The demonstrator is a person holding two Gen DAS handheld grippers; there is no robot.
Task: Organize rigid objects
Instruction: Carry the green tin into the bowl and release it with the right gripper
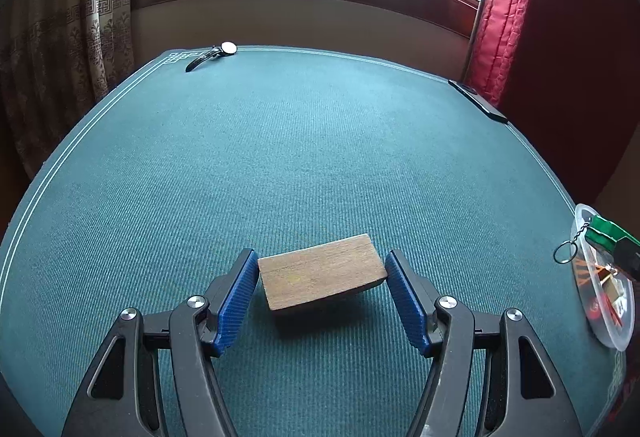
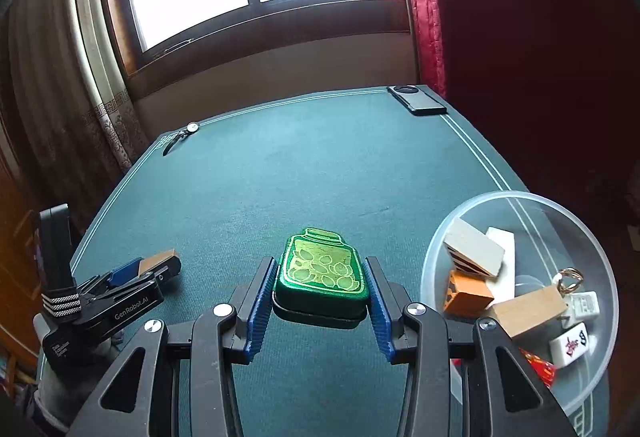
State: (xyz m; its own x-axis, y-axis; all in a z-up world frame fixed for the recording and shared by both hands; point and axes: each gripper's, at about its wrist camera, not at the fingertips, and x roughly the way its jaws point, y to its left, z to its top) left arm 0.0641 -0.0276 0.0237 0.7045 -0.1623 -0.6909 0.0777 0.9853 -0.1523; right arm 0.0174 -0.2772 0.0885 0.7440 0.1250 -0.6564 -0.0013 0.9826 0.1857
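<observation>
Currently: left gripper [image 1: 322, 279] clamped on flat rectangular wooden block [image 1: 320, 275], blue pads against both short ends, block tilted, raised above green felt surface [image 1: 280, 157]. Right gripper [image 2: 322, 287] pinching green jar-shaped tin with leaf pattern [image 2: 322, 271] between both pads. Right of right gripper: clear round plastic bowl [image 2: 600, 237] containing small blocks and tiles. Far ahead-left: wristwatch [image 1: 218, 53].

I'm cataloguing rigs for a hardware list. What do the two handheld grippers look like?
Both the left gripper and right gripper have black frames with triangular cut-outs, silver round bolts and blue ribbed finger pads. In the right wrist view the left gripper's side reads "GenRobot.AI" in white.
</observation>
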